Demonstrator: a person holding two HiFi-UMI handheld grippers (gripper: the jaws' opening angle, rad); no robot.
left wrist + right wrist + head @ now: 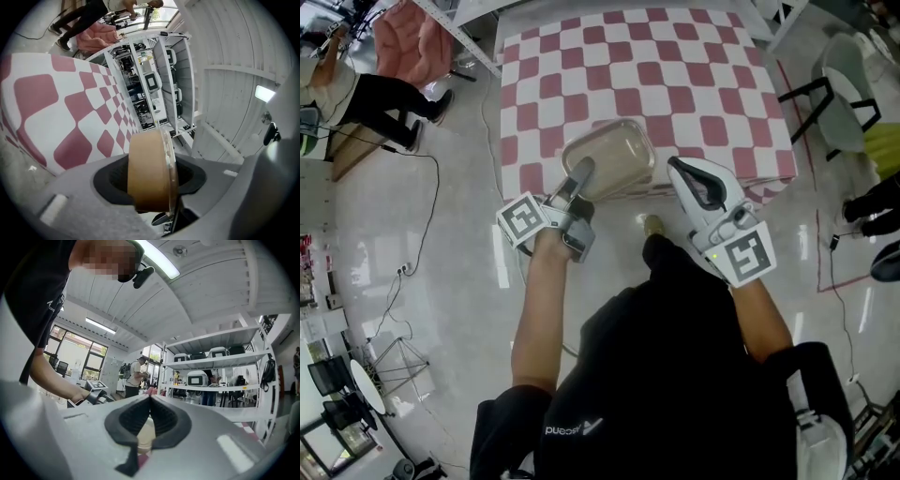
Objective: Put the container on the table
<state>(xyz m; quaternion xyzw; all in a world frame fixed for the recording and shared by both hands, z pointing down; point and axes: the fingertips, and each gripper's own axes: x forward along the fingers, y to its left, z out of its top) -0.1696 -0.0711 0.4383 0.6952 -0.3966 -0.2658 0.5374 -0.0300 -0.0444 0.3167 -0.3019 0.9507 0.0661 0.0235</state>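
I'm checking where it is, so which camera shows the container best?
Head view: the whole container shows, held by the left gripper. Left gripper view shows its end edge-on between the jaws; right gripper view, only a pale sliver.

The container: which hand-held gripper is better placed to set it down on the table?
Left. The left hand-held gripper grips the container at the near edge of the checkered table; the right hand-held gripper is shut, holding nothing.

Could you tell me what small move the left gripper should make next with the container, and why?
Probably lower the container onto the checked table. The left gripper is clamped on its near end and holds it at the table's near edge, while the right gripper is shut and empty.
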